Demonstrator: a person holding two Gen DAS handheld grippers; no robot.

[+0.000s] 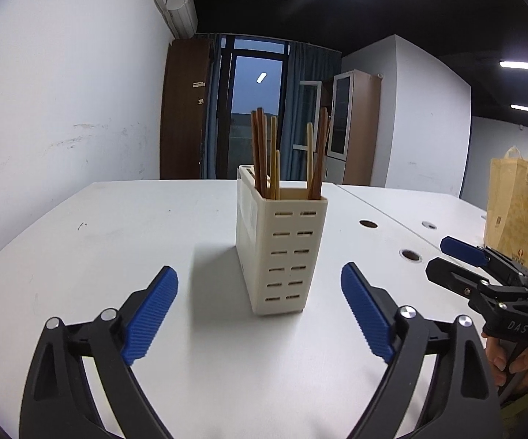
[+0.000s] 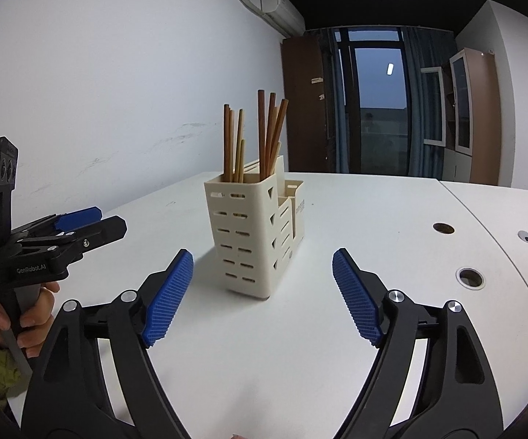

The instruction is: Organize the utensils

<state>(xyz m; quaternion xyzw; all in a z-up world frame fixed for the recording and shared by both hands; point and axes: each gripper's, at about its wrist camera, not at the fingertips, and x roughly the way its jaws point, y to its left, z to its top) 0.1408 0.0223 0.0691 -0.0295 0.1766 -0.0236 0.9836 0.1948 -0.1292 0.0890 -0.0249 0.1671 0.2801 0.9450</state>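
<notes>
A cream slotted utensil holder [image 1: 281, 248] [image 2: 254, 234] stands upright on the white table [image 1: 117, 248] [image 2: 373, 219]. Several wooden chopsticks [image 1: 264, 153] [image 2: 264, 135] stand in its tall compartment. My left gripper [image 1: 260, 307] is open just short of the holder, with nothing between its blue pads. My right gripper [image 2: 262, 292] is open too, close in front of the holder, and holds nothing. Each gripper also shows from the side in the other's view: the right one [image 1: 446, 256] at the right edge, the left one [image 2: 106, 219] at the left edge, each held by a hand.
Round cable holes [image 1: 410, 255] [image 2: 470, 278] are set in the table to the right. A tan paper bag [image 1: 516, 201] stands at the far right. A white wall runs along the table's left side, with a window and cabinets behind.
</notes>
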